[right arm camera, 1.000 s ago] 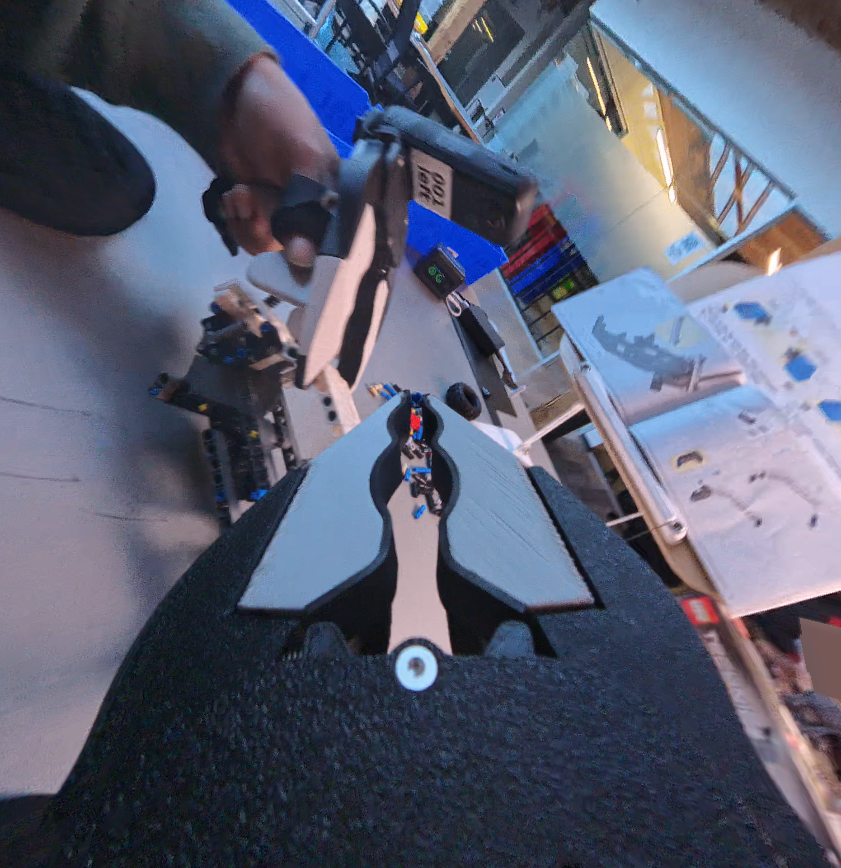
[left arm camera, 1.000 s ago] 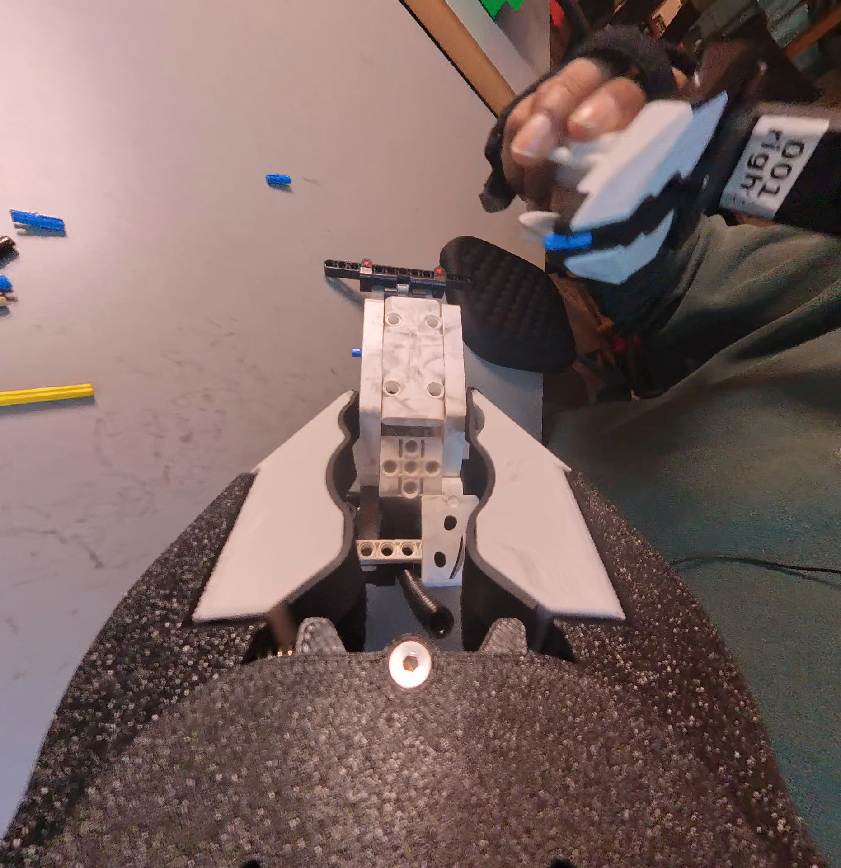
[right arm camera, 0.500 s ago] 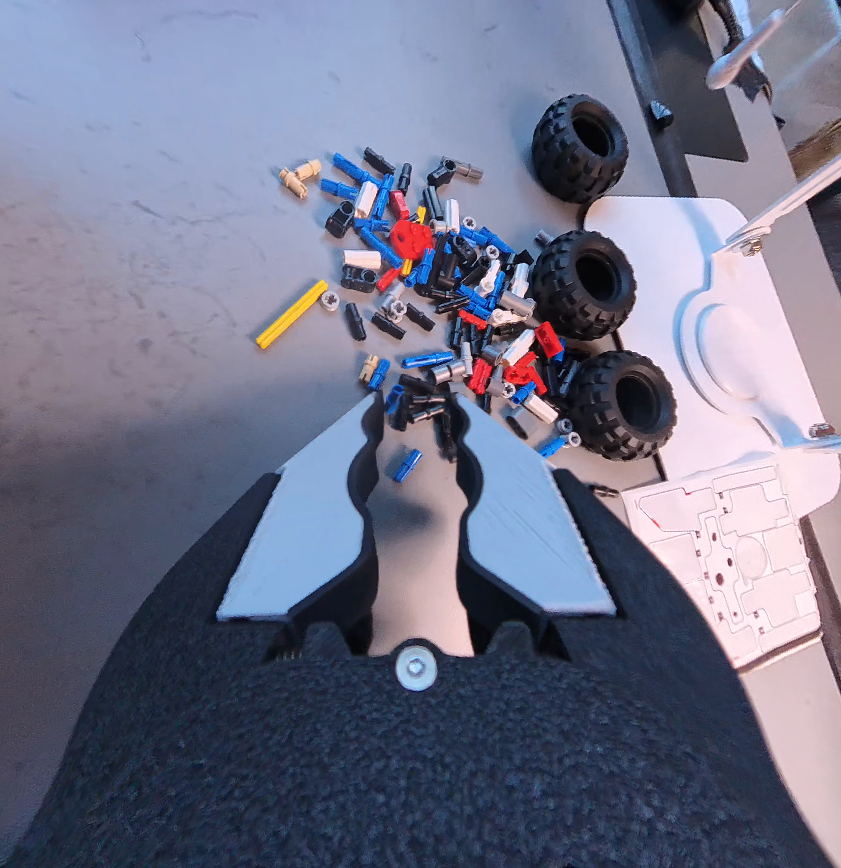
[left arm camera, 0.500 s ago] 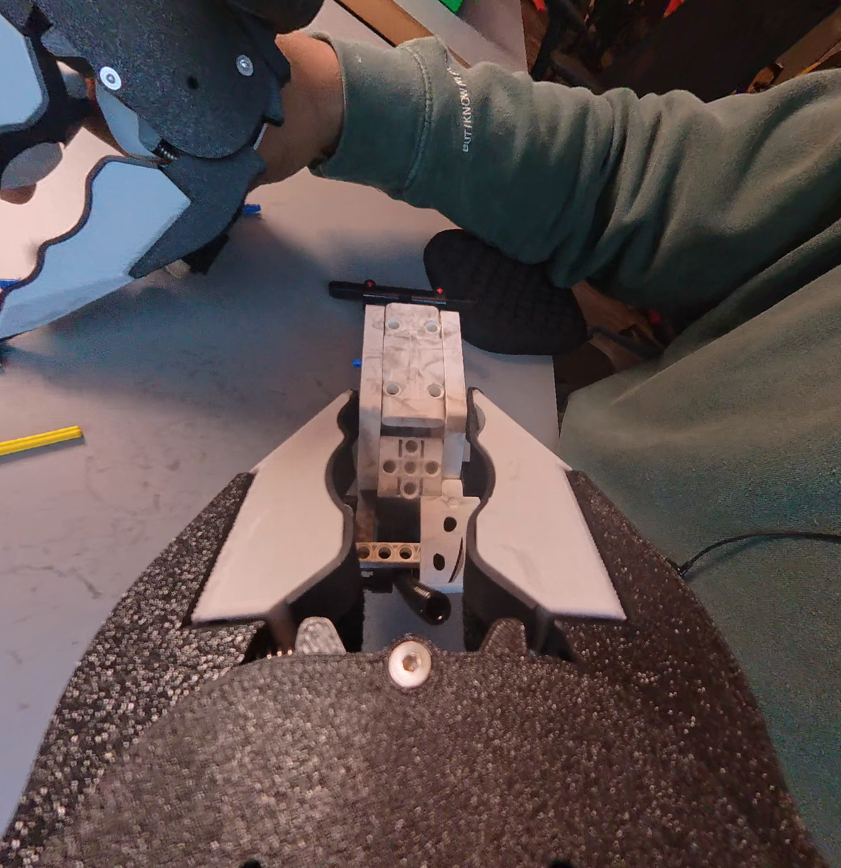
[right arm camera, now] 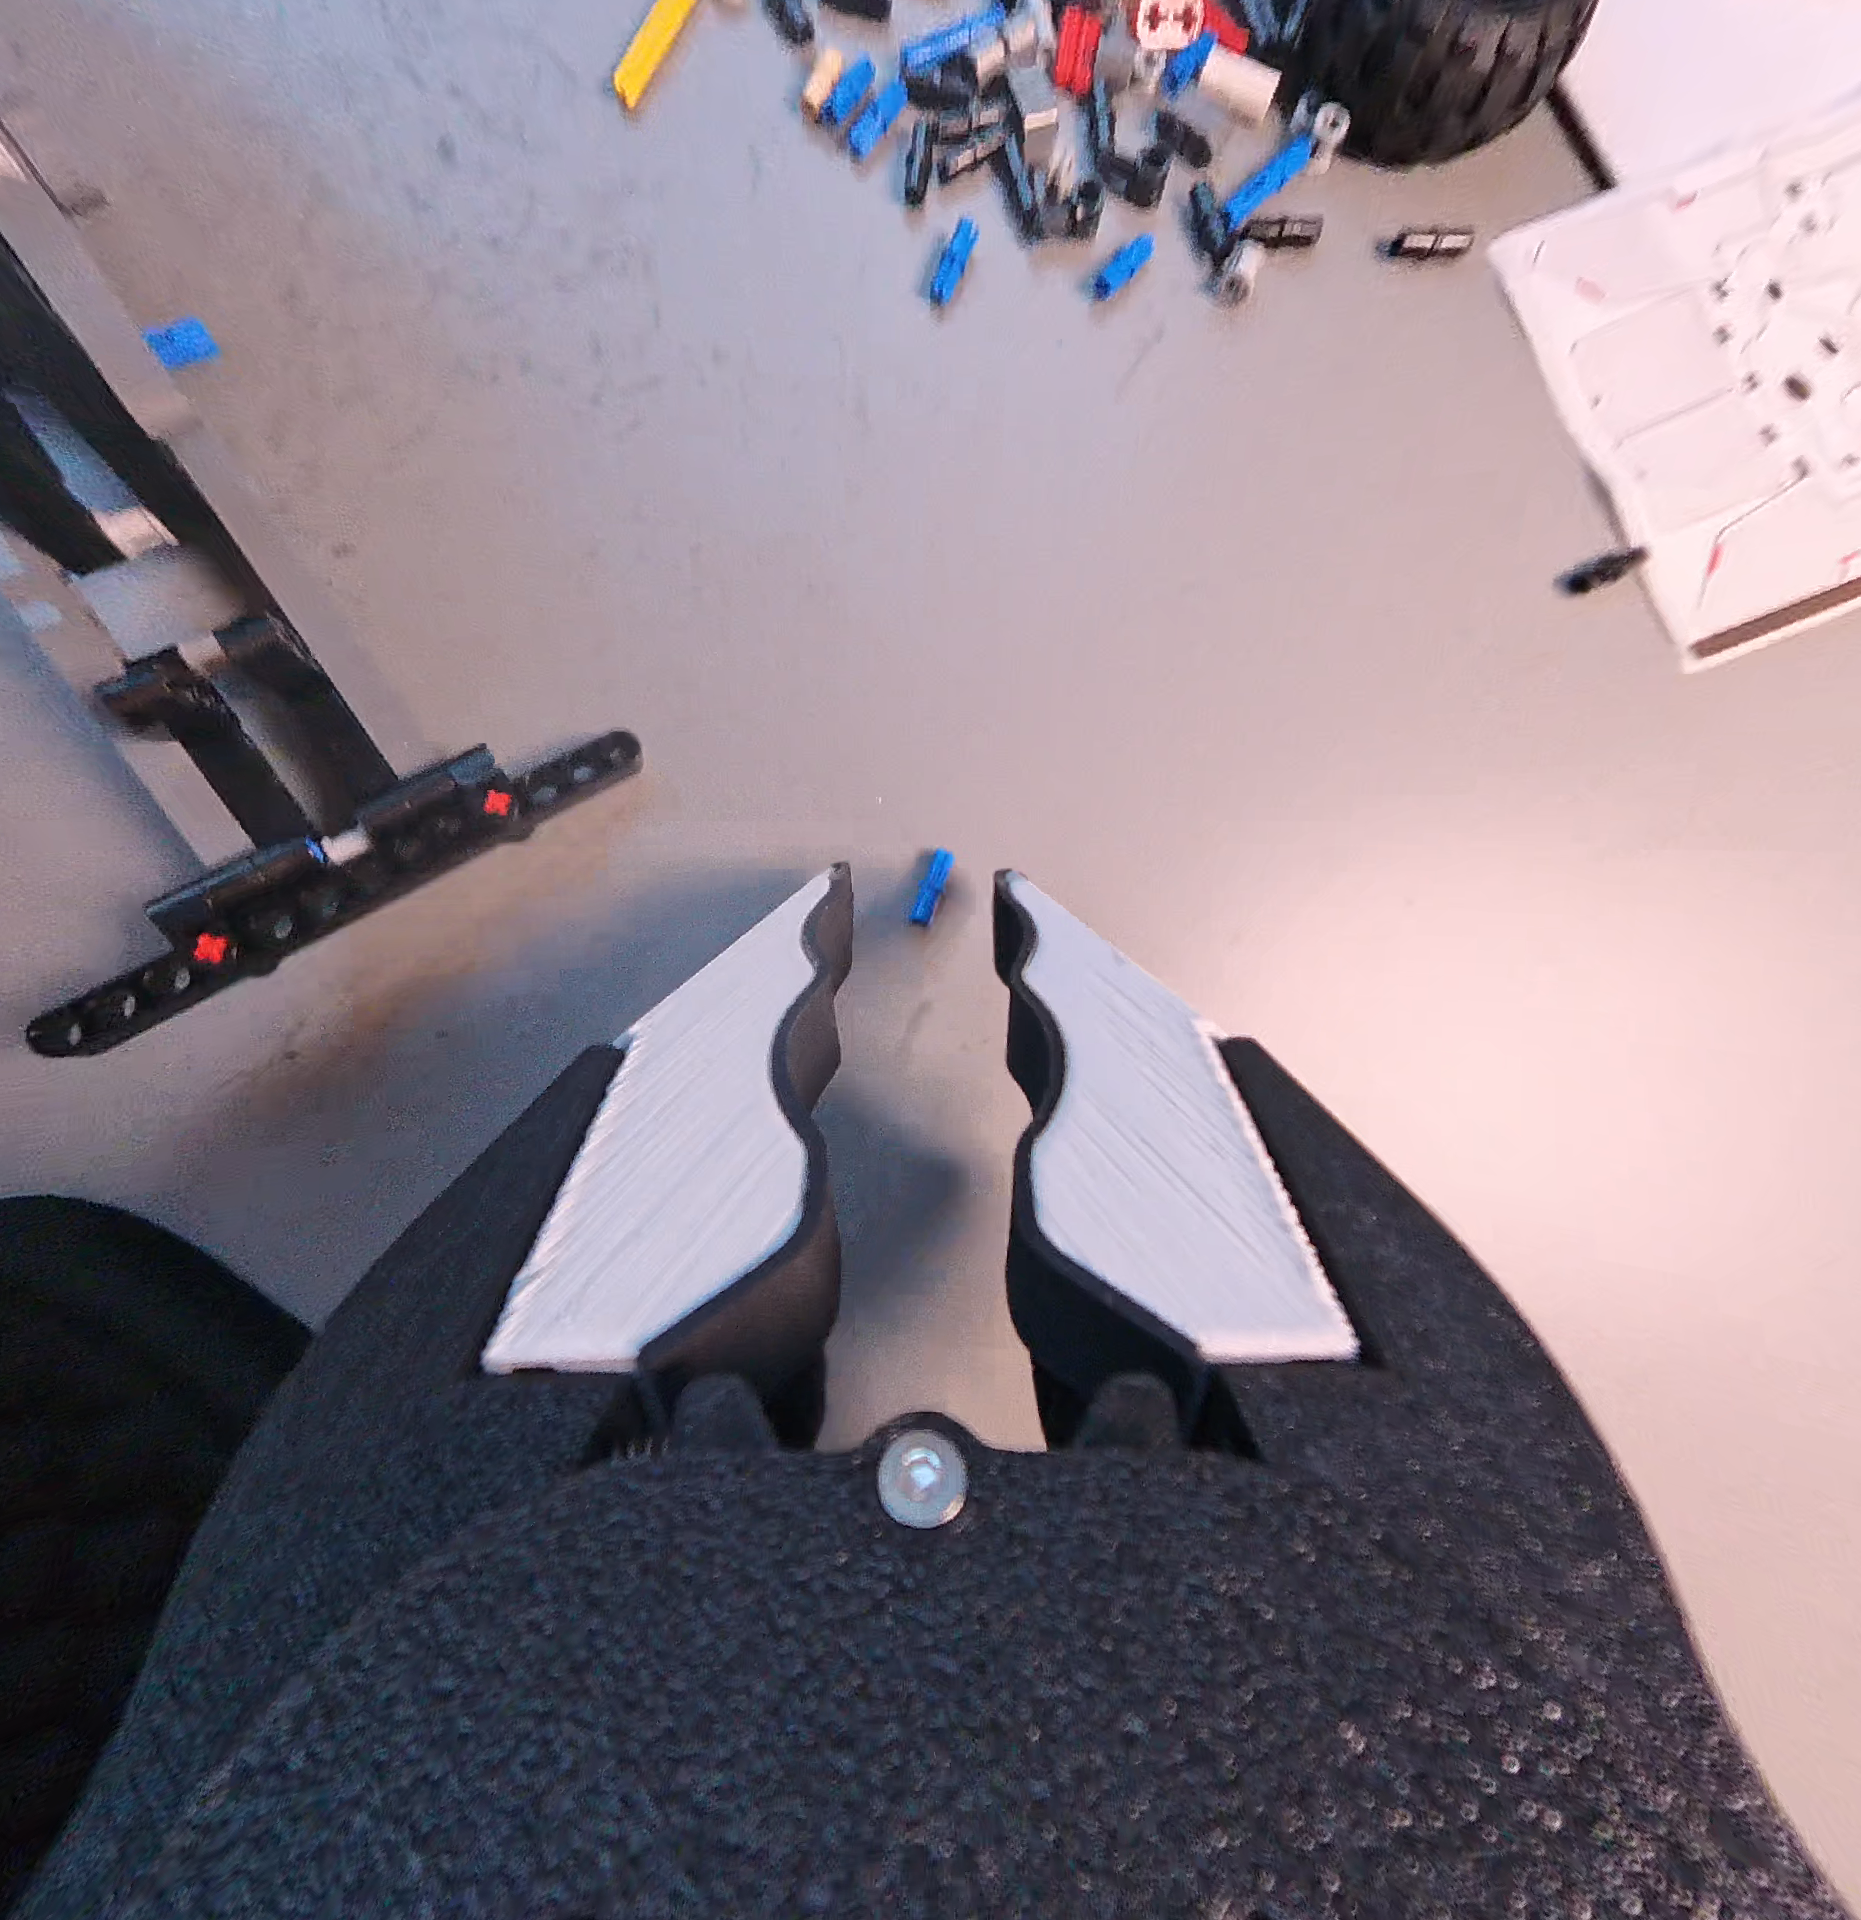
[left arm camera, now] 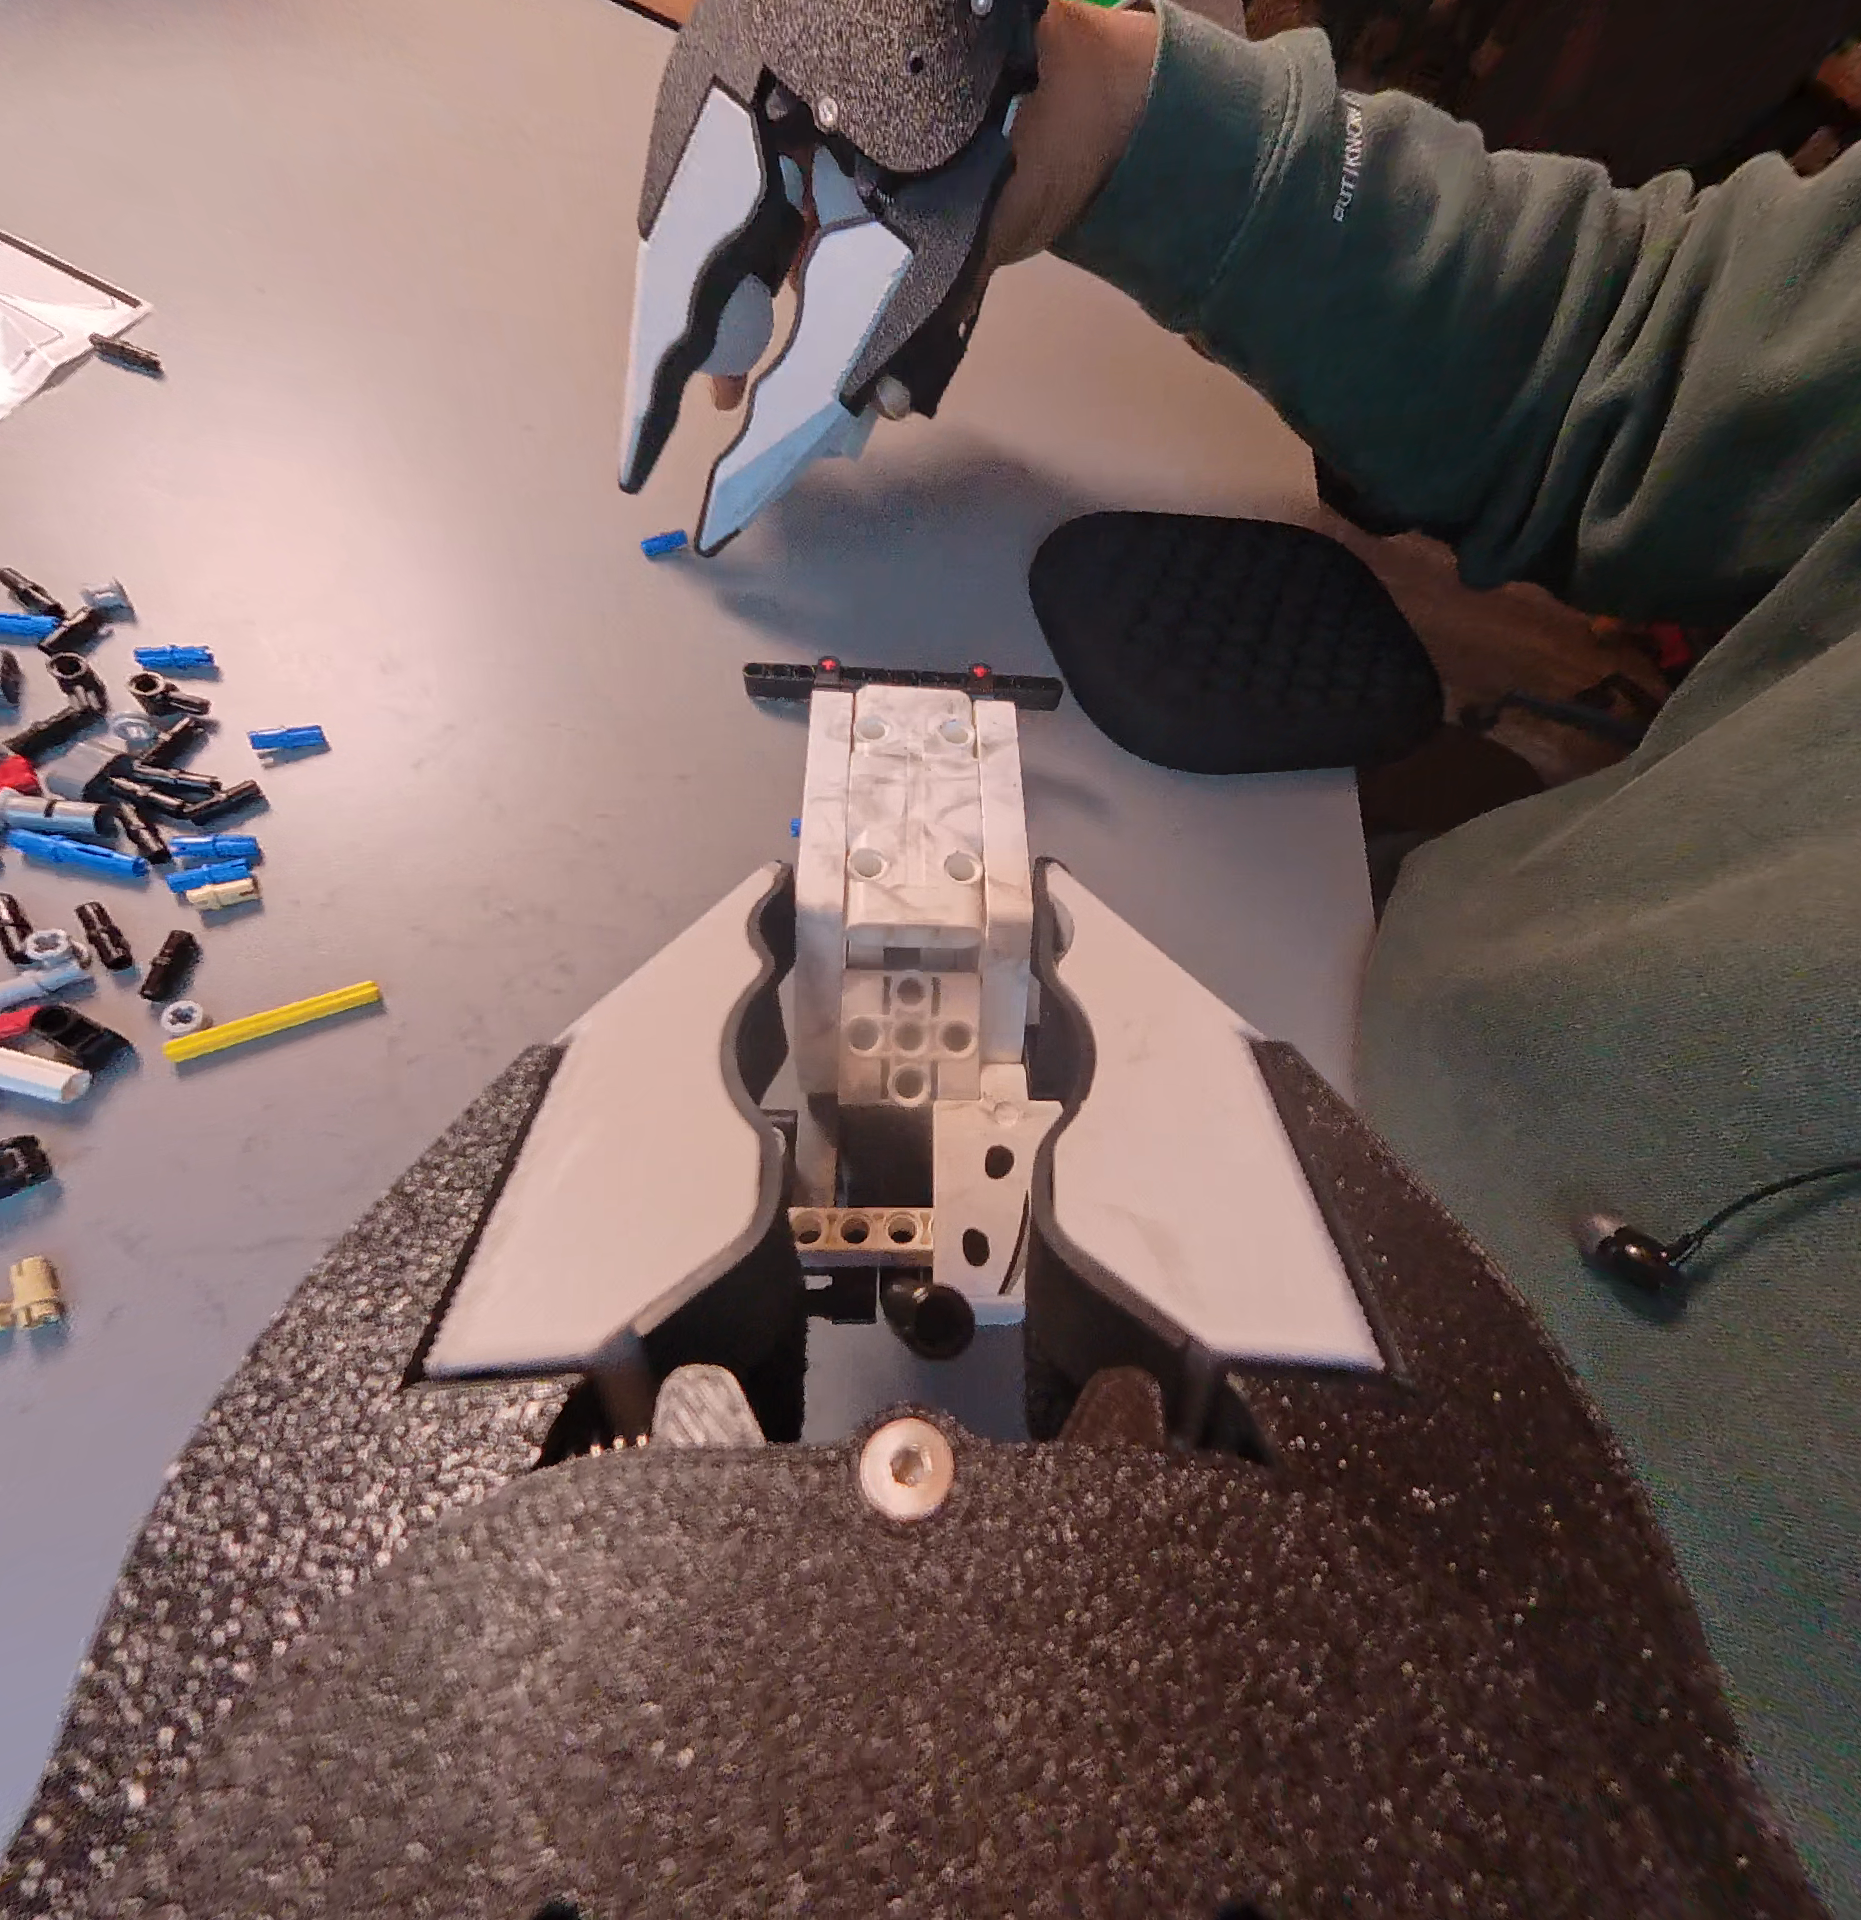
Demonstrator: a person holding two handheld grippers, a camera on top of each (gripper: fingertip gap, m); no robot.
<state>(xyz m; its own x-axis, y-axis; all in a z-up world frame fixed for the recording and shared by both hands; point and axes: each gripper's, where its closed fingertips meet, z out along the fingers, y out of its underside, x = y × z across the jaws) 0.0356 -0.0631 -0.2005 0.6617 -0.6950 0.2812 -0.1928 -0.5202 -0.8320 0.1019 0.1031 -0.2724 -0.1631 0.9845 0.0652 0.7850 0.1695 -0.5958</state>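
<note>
Fig.: L tongs clamp the build; R tongs poised over a lone blue pin.

Your blue pin (right arm camera: 930,886) lies flat on the grey table (right arm camera: 1321,831), just ahead of your right gripper (right arm camera: 923,883), jaws apart, empty. It looks light, rigid, prob. slippery; pinch across its mid-length. Your left gripper (left arm camera: 910,883) is closed on the white-and-black brick model (left arm camera: 910,831), approx. midway. Counts: 1 pin by the tips, 1 yellow axle (left arm camera: 271,1020), 1 loose-parts pile (right arm camera: 1061,114), 1 tyre (right arm camera: 1445,62), 1 instruction booklet (right arm camera: 1736,364).
</note>
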